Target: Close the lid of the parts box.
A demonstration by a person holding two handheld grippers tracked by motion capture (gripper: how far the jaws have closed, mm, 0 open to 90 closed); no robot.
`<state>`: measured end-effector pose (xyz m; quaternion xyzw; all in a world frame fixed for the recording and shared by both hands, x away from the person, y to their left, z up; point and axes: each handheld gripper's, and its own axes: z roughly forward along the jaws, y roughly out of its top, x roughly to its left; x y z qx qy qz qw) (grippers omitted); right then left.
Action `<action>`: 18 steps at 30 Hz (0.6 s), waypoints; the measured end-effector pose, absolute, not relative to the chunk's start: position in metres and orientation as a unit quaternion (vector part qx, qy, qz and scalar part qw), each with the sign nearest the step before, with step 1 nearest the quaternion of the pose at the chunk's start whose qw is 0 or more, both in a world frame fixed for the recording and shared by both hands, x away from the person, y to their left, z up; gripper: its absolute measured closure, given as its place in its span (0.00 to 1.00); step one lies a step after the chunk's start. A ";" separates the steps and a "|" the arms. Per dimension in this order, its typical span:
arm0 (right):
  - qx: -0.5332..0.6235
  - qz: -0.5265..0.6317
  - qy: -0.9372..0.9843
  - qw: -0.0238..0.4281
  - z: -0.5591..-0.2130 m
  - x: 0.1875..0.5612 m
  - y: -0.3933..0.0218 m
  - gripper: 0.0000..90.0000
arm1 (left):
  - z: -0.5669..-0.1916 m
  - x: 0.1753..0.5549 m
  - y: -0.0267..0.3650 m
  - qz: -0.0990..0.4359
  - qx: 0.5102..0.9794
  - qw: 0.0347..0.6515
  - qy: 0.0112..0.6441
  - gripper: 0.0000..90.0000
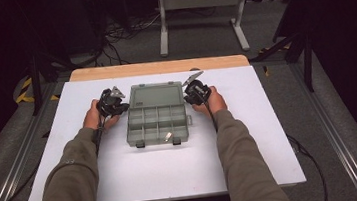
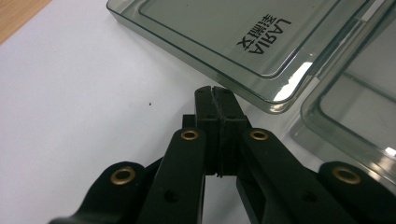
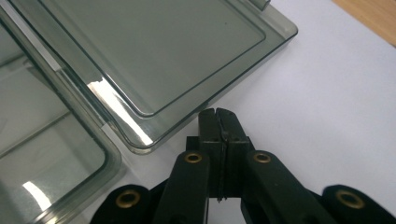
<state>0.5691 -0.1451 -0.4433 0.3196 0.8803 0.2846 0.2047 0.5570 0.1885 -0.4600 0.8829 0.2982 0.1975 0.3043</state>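
A smoky grey plastic compartment box [image 1: 158, 124] lies open in the middle of the white table, its lid [image 1: 156, 94] laid flat on the far side. One small pale piece [image 1: 168, 136] sits in a front compartment. My left gripper [image 1: 124, 105] is shut and empty beside the lid's left corner. In the left gripper view the closed tips [image 2: 215, 91] stop just short of the lid [image 2: 219, 42], which carries a printed label [image 2: 264, 35]. My right gripper [image 1: 187, 98] is shut and empty at the lid's right corner; its tips [image 3: 217, 115] almost meet the lid [image 3: 154, 51].
The white table top [image 1: 164, 172] has a wooden strip [image 1: 158, 67] along its far edge. Two dark latches [image 1: 140, 144] sit on the box's near side. The box's base [image 2: 359, 112] lies beside the lid. A stand and cables occupy the floor beyond.
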 end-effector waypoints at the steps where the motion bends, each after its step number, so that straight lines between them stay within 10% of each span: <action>1: 0.317 0.279 0.883 0.204 -0.444 0.570 -0.145 1.00 | -0.460 0.557 0.189 0.196 0.882 0.306 0.300 1.00; 18: 0.309 0.312 0.874 0.207 -0.450 0.581 -0.146 0.99 | -0.465 0.565 0.180 0.220 0.862 0.320 0.324 0.98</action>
